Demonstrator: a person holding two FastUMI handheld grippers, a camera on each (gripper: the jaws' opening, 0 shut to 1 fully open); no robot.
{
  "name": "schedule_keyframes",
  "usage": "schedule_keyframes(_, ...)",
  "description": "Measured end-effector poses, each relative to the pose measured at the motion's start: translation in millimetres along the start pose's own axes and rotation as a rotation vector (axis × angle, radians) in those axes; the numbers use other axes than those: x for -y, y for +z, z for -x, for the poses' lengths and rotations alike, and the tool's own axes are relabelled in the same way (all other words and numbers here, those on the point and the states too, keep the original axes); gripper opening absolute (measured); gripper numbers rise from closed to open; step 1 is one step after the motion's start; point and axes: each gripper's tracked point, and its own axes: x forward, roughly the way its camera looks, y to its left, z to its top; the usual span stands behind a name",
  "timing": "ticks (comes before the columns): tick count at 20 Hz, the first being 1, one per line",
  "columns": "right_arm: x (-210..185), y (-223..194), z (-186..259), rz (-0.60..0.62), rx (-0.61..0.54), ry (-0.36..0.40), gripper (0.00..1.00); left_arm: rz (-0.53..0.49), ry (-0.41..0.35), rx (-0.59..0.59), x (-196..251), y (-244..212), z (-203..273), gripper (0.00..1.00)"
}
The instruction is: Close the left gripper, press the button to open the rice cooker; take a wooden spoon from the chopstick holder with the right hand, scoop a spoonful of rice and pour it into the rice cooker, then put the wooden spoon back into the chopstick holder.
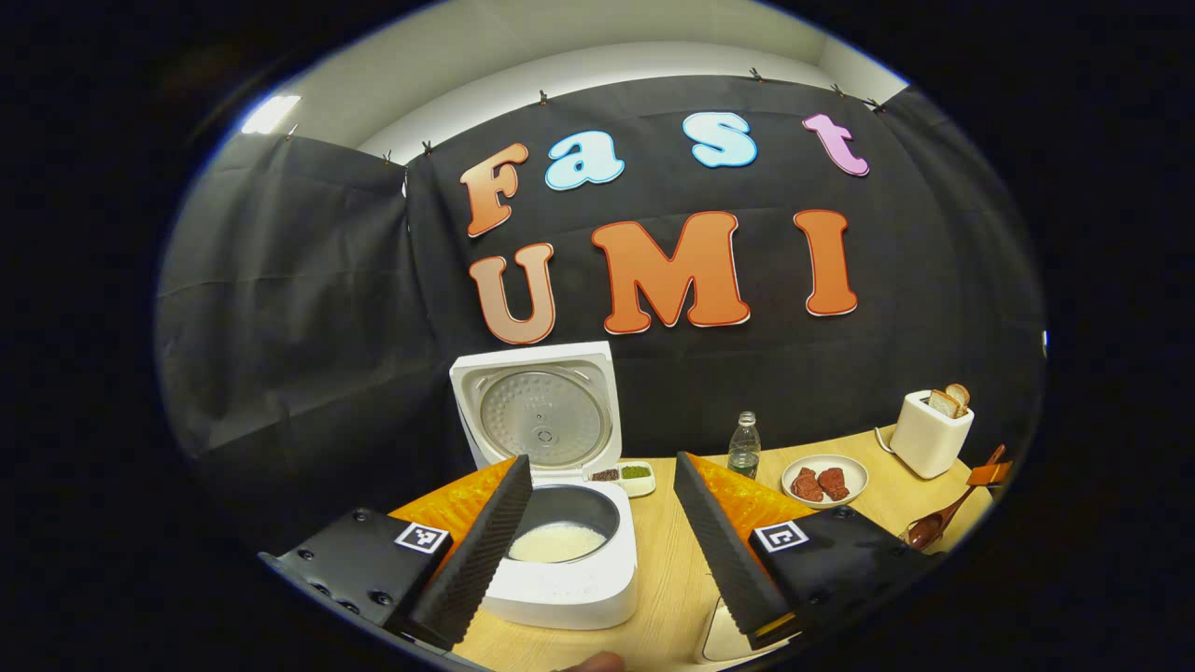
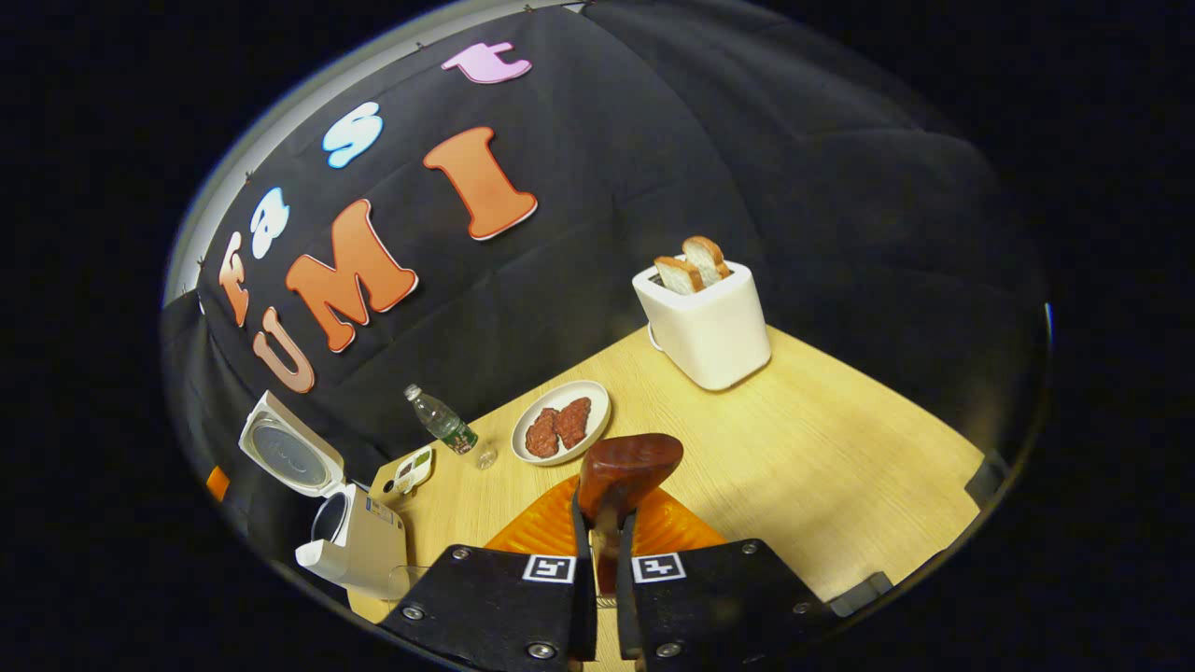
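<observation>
The white rice cooker stands open with its lid tipped up, and white rice lies in the pot. My left gripper is open just in front of it, one finger on either side of the pot, touching nothing. My right gripper is shut on the handle of a dark wooden spoon, whose bowl sticks out ahead above the table. The same spoon appears at the far right of the left gripper view. The cooker lies far left of the right gripper.
On the wooden table are a white toaster with two bread slices, a plate of red meat, a water bottle and a small condiment dish. A pale container sits by the near edge, partly hidden.
</observation>
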Motion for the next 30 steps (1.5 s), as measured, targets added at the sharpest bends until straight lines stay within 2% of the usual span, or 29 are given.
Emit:
schedule_keyframes(3, -29, 20, 24, 0.039, 0.042, 0.030, 0.08, 0.022, -0.009, -0.008, -9, -2, -5, 1.00)
schedule_keyframes(4, -45, 25, 31, 0.044, 0.046, 0.058, 0.08, 0.036, -0.037, -0.032, -5, -8, -7, 1.00)
schedule_keyframes(7, -93, 25, 48, 0.057, 0.035, 0.152, 0.08, 0.054, -0.035, -0.038, -19, -12, -6, 1.00)
schedule_keyframes(10, -140, -5, 52, 0.089, -0.033, 0.236, 0.08, 0.046, -0.018, -0.039, -35, -17, -5, 1.00)
schedule_keyframes(13, -165, -55, 49, 0.157, -0.132, 0.271, 0.08, 0.047, -0.017, -0.054, -45, -24, 0, 1.00)
schedule_keyframes(15, -172, -80, 42, 0.221, -0.164, 0.265, 0.08, 0.037, -0.026, -0.066, -50, -31, 5, 1.00)
schedule_keyframes(18, -172, -100, 32, 0.349, -0.162, 0.224, 0.08, 0.035, -0.001, -0.091, -68, -45, 13, 1.00)
schedule_keyframes(24, -174, -108, 28, 0.574, -0.069, 0.158, 0.08, 0.066, 0.066, -0.141, -99, -62, 27, 1.00)
schedule_keyframes(28, -183, -128, 23, 0.704, -0.029, 0.157, 0.08, 0.056, 0.092, -0.147, -113, -66, 33, 1.00)
schedule_keyframes(30, -182, -147, 23, 0.775, -0.040, 0.181, 0.08, 0.056, 0.101, -0.153, -118, -69, 34, 1.00)
